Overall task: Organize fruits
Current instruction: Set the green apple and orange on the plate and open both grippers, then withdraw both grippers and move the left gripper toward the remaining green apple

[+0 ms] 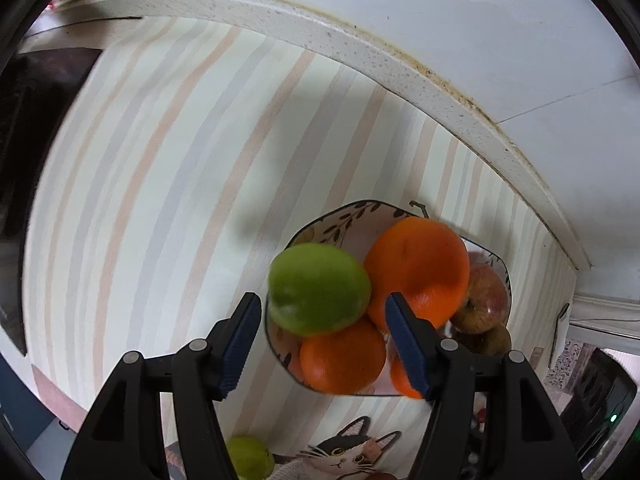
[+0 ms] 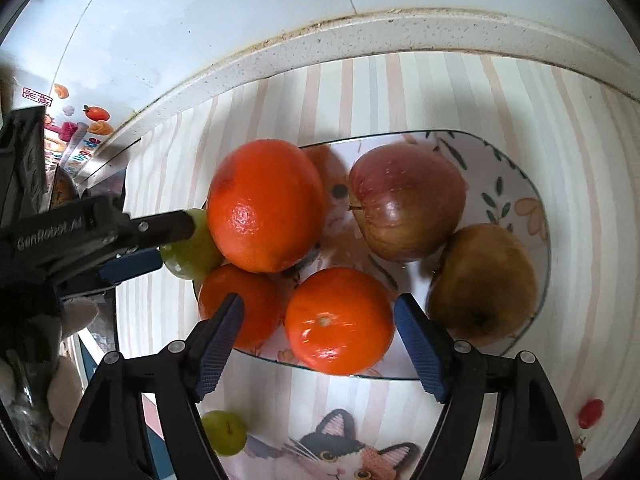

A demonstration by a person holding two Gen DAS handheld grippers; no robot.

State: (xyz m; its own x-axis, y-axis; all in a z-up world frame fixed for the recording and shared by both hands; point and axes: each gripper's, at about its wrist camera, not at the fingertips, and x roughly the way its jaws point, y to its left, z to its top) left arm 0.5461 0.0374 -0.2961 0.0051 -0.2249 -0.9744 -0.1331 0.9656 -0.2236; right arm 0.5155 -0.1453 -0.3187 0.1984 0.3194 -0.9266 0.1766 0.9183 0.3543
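Note:
A patterned plate (image 2: pixel 516 184) holds several oranges, a red apple (image 2: pixel 406 202) and a brownish pear (image 2: pixel 484 280). In the left wrist view my left gripper (image 1: pixel 324 340) is open, its blue pads apart with a green fruit (image 1: pixel 318 288) just beyond them, resting on the plate's edge against the big orange (image 1: pixel 418 264). The left gripper also shows in the right wrist view (image 2: pixel 160 240), beside that green fruit (image 2: pixel 192 246). My right gripper (image 2: pixel 318 340) is open, its pads either side of a small orange (image 2: pixel 338 322), not touching it.
A second green fruit (image 2: pixel 224 432) lies on the striped cat-print cloth (image 2: pixel 400 92) near the front. A small red object (image 2: pixel 591 413) lies at the right. The speckled counter edge (image 2: pixel 360 36) and white wall run behind the plate. A dark appliance (image 1: pixel 592 396) stands at the right.

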